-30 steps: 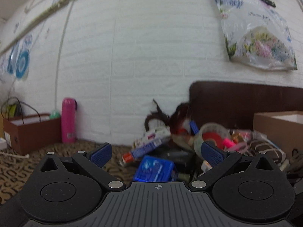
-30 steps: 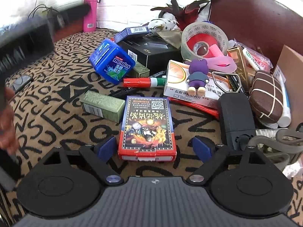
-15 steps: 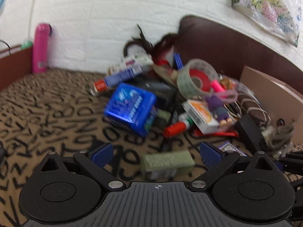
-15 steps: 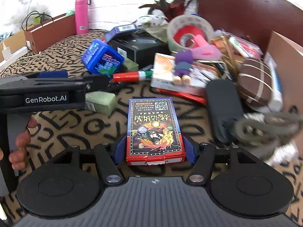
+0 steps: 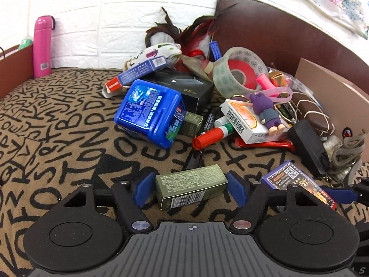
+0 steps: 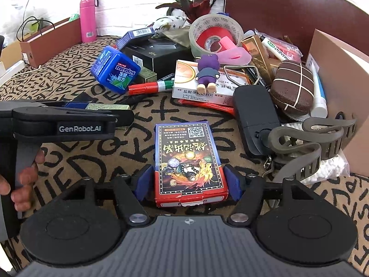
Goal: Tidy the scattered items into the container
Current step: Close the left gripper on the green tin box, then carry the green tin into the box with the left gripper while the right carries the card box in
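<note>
My left gripper has its blue pads against both ends of a small green box lying on the patterned cloth. My right gripper is shut on a red and blue card pack, its pads pressed on both sides. The left gripper shows in the right wrist view at the left, with a hand on it. The card pack also shows at the lower right of the left wrist view. A cardboard box stands at the right.
A pile lies ahead: blue mentos tub, black box, tape roll, red marker, white medicine box with a purple figure, black case, brown pouch, grey straps. Pink bottle stands far left.
My left gripper swung down from facing the wall and closed in around the green box. My right gripper closed on the card pack.
</note>
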Motion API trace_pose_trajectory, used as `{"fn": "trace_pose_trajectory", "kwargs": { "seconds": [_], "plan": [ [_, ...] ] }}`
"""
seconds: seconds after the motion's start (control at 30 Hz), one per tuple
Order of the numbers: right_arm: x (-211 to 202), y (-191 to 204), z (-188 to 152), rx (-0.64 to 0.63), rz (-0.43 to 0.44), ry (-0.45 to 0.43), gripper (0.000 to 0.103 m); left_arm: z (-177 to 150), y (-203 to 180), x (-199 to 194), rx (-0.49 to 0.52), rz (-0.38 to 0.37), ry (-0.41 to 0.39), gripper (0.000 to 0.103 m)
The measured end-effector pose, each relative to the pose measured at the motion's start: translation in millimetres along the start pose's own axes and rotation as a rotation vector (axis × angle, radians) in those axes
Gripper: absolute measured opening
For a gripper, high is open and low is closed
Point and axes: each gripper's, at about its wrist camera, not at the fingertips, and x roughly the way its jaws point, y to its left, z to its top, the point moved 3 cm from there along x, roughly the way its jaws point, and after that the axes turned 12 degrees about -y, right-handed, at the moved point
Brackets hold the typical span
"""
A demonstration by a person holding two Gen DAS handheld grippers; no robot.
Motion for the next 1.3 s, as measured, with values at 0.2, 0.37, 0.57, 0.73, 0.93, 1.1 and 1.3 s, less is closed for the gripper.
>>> {"fn": "trace_pose_trajectory", "kwargs": {
  "seconds": [0.2, 0.37, 0.57, 0.73, 0.93, 1.1, 1.3],
  "plan": [
    [3.0, 0.5, -0.5, 0.004, 0.001, 0.0, 0.071, 0.1, -0.7, -0.3, 0.013, 0.011, 0.011, 0.07],
    [7.6, 1.8, 1.5, -0.002, 0.005, 0.012, 0.07, -2.0, -7.5, 1.7, 0.05, 0.013, 0.015, 0.08],
    [4.1, 4.4, 1.7, 0.022, -0.004, 0.008, 0.065, 0.3, -8.9, -7.6, 0.038, -0.006, 0.05, 0.066],
    [-15.7, 4.5, -2.4, 0.062, 0.03, 0.005, 0.065, 4.9, -15.1, -20.3, -0.012, -0.05, 0.084, 0.066],
    [-47.9, 3.5, -4.6, 0.085, 0.054, -0.025, 0.064, 19.1, -38.4, -42.4, 0.001, -0.131, 0.054, 0.066],
    [-67.6, -5.0, -6.2, 0.085, 0.036, -0.045, 0.064, 24.2, -54.7, -49.6, 0.011, -0.165, 0.052, 0.066],
    [-58.7, -11.2, -27.0, 0.047, 0.002, 0.037, 0.069, 17.0, -59.7, -43.8, 0.011, -0.145, 0.102, 0.066]
  ]
}}
